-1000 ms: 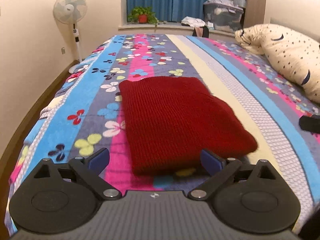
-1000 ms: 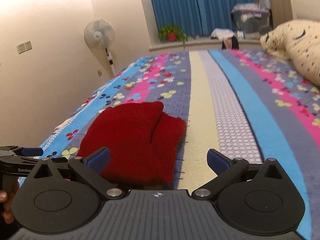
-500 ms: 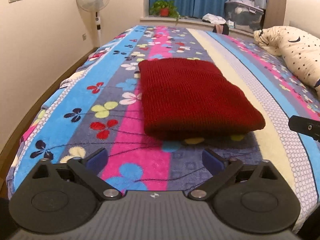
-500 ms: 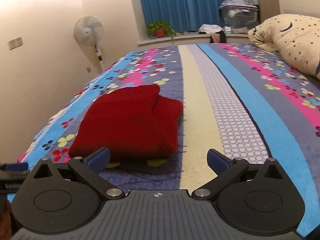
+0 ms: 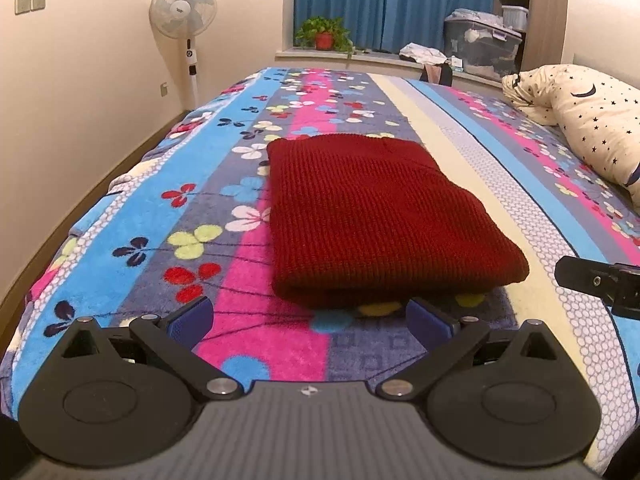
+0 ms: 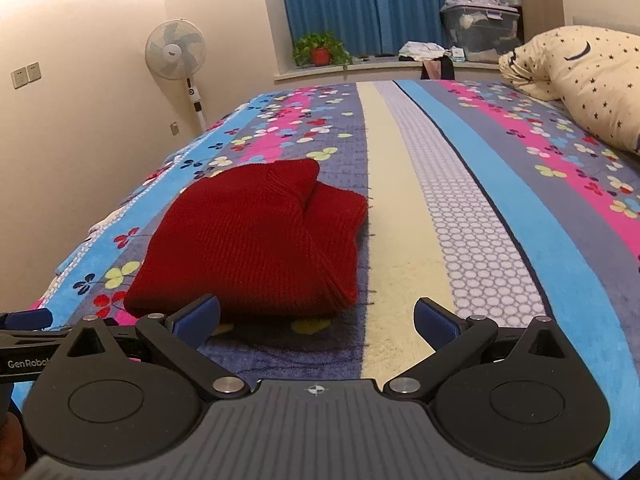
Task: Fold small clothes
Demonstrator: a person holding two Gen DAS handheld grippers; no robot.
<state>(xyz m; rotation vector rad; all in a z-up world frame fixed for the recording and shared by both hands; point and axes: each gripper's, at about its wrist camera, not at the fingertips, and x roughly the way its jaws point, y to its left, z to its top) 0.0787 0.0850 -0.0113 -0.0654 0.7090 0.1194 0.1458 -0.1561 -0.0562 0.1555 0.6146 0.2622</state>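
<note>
A dark red knitted garment (image 5: pixel 372 216) lies folded into a thick rectangle on the striped floral bedspread (image 5: pixel 160 208). From the right wrist view the same garment (image 6: pixel 248 240) shows its layered folded edge on the right side. My left gripper (image 5: pixel 310 320) hangs open just short of the garment's near edge, nothing between its blue pads. My right gripper (image 6: pixel 316 320) is open too, a little to the right of the garment's near corner and apart from it. The right gripper's tip (image 5: pixel 596 280) shows at the right edge of the left wrist view.
A star-print pillow (image 5: pixel 592 124) lies at the right side of the bed. A standing fan (image 5: pixel 186 24) is by the left wall. A potted plant (image 5: pixel 324 36) and a storage bin (image 5: pixel 480 48) sit on the window sill before blue curtains.
Both grippers have pulled back from the garment and stayed open. The folded garment now lies still on the bed, farther from the fingers than a second ago.
</note>
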